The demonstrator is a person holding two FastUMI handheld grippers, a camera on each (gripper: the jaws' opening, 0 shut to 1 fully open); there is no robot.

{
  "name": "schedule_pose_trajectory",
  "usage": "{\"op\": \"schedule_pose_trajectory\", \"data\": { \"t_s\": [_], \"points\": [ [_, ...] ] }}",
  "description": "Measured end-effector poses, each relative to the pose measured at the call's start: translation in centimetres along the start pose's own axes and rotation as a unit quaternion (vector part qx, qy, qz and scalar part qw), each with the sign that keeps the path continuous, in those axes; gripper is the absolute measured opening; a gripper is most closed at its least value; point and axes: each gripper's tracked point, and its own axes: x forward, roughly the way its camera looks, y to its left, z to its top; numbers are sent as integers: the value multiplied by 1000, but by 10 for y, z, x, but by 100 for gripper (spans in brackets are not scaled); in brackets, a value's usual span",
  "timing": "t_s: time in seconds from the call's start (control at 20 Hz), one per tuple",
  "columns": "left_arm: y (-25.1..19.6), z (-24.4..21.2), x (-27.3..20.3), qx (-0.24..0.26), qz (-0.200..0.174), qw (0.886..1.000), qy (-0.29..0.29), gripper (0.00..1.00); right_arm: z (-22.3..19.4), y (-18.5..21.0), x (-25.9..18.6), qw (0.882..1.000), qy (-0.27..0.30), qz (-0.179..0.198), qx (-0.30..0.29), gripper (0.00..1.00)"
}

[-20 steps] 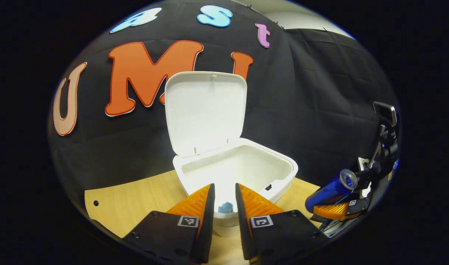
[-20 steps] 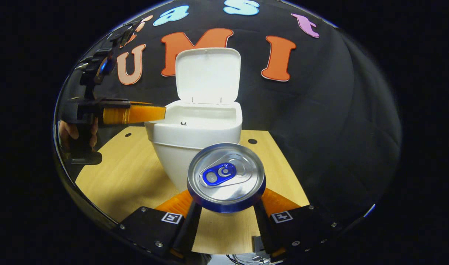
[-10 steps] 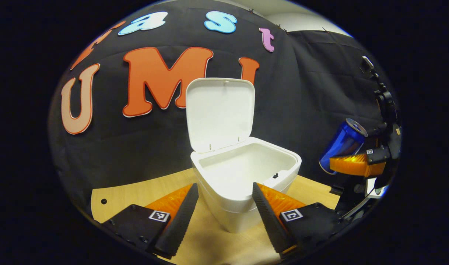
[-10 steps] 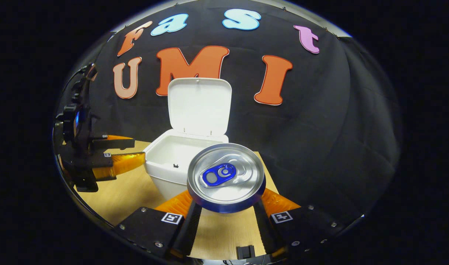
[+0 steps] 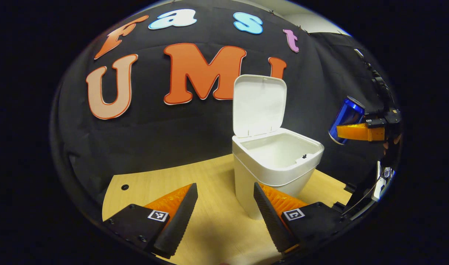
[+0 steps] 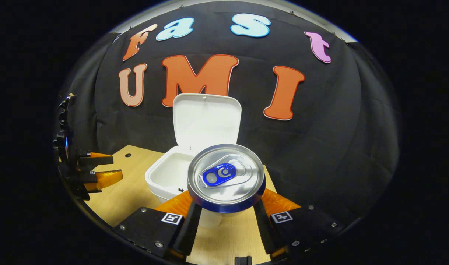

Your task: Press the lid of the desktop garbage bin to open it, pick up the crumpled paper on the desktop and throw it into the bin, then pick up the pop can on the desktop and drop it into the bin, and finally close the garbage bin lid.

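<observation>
White bin point(image 5: 272, 165) sits on the wooden surface point(image 5: 209, 184) against the black cloth wall point(image 5: 154, 140), lid point(image 5: 259, 105) hinged up at the back, standing near upright, mouth open. Right claw point(image 6: 226, 213) is clamped on the pop can point(image 6: 226, 178): both fingers press its sides, silver top with blue tab facing the right gripper view's camera. In that view the can overlaps the near rim of the bin point(image 6: 165, 175), lid point(image 6: 206, 119) behind it. In the left gripper view the same can point(image 5: 346, 119) is blue-bodied, tilted, held up in the air to the right of the bin and higher than its rim, not touching it. Left claw point(image 5: 224, 213) has its fingers spread apart with nothing between them, low over the surface, bin just ahead on its right side. From the right gripper view the left claw point(image 6: 99, 169) sits well off to the left of the bin, fingers parted. Crumpled paper: can't tell where it is; the bin's inside is not visible down to the bottom.
</observation>
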Motion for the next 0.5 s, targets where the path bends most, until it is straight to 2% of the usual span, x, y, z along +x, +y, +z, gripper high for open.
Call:
{"op": "schedule_pose_trajectory", "data": {
  "t_s": [0.05,0.1,0.5],
  "points": [
    [8,-1,-6,-1,12,1000,-2,94,5,3,4,1000,-4,6,-3,72],
    [15,0,-10,-3,24,1000,-5,97,8,6,7,1000,-7,10,-7,72],
    [47,-11,-40,-28,87,996,-8,97,16,20,38,999,-10,33,-18,72]
  ]
}}
